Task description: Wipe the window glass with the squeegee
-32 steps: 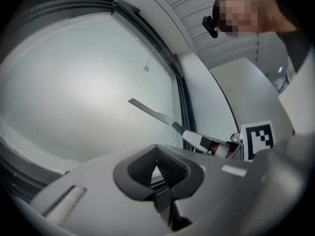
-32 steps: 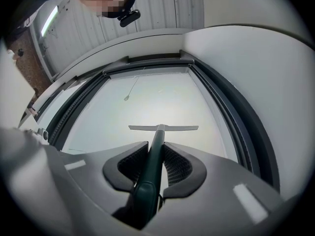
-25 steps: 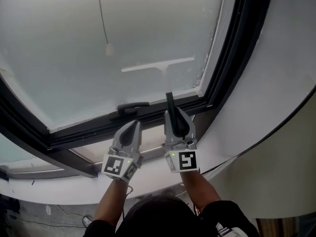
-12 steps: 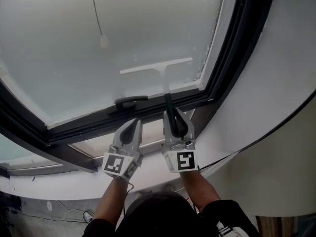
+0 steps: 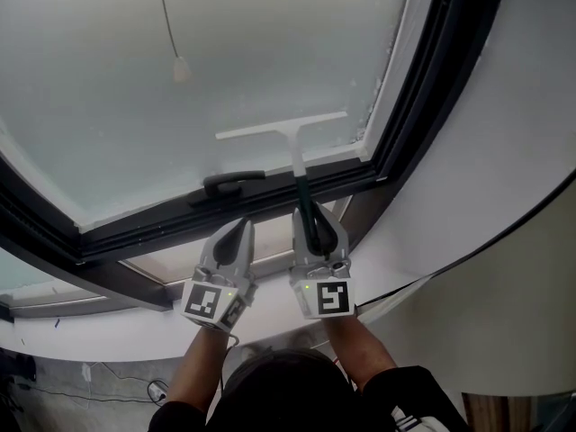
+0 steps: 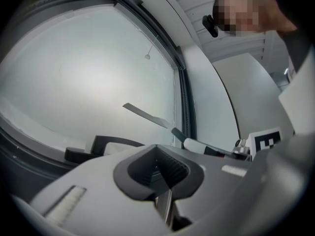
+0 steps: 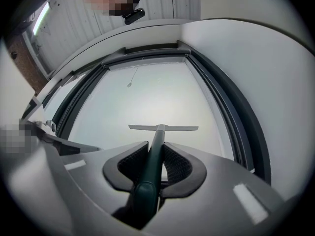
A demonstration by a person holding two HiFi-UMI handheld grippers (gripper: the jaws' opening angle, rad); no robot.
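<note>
Seen from above the person's head, a person faces a large frosted window with a gripper in each hand. The right gripper (image 7: 153,157) has its jaws clenched on the dark green handle of a squeegee (image 5: 292,133). The handle runs toward 12 o'clock from that gripper and crosses the black window frame (image 5: 432,88). The squeegee's pale blade lies against the window glass (image 5: 270,34) in the pane's 5 o'clock corner, near the lower edge. The left gripper (image 6: 165,171) hovers just beside the right one, at its 9 o'clock, with its jaws pressed together and nothing between them. A black window handle (image 5: 232,184) sits on the frame at 12 o'clock from the left gripper. A thin pull cord (image 5: 181,68) ending in a small knob hangs against the glass, at 10 o'clock from the blade.
</note>
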